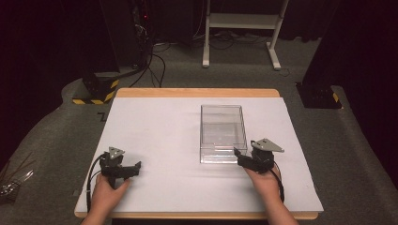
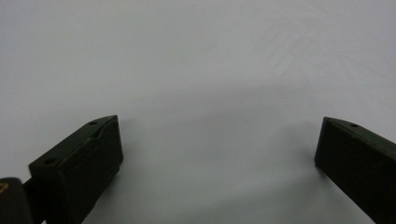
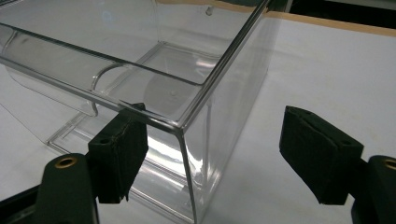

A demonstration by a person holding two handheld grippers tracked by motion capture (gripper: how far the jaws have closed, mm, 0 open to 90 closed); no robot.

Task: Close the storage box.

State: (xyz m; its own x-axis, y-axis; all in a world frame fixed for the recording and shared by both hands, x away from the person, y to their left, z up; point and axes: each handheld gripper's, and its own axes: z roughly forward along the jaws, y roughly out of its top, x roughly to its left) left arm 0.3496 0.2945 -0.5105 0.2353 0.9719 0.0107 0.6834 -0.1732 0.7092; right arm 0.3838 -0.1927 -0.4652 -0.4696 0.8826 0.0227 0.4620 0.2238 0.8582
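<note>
Two grippers are low on the white table [image 1: 155, 140], one in each hand, near the person's edge. Left gripper [image 1: 136, 167] sits well left of the clear box [image 1: 222, 133], jaws spread wide, nothing between them; the left gripper view has bare white surface under the left gripper [image 2: 219, 144] and a faint smudge of the box's reflection or edge far off, too blurred to call. Right gripper [image 1: 238, 153] is at the box's near right corner, jaws spread too. In the right gripper view the right gripper [image 3: 212, 149] straddles that corner: one jaw is against or just in front of the near wall under the rim, the other stands apart outside the right wall. Contact of the near jaw with the plastic can't be confirmed through the glare.

Step in hand, as I judge it: approach for a grasp on the box corner or wall, not yet closed. Next move likely calls for sliding the jaws so one goes inside the rim and one outside, then squeezing; thin slick plastic could slip or the box could skid on the table.

Box stands right of table centre, open top, looks empty. Its far wall and inner curved lip [image 3: 93, 74] are hard to read because everything is transparent. Beyond the table: a dark floor, cables [image 1: 157, 61], a white stand [image 1: 241, 21]; details are lost in the dark.
</note>
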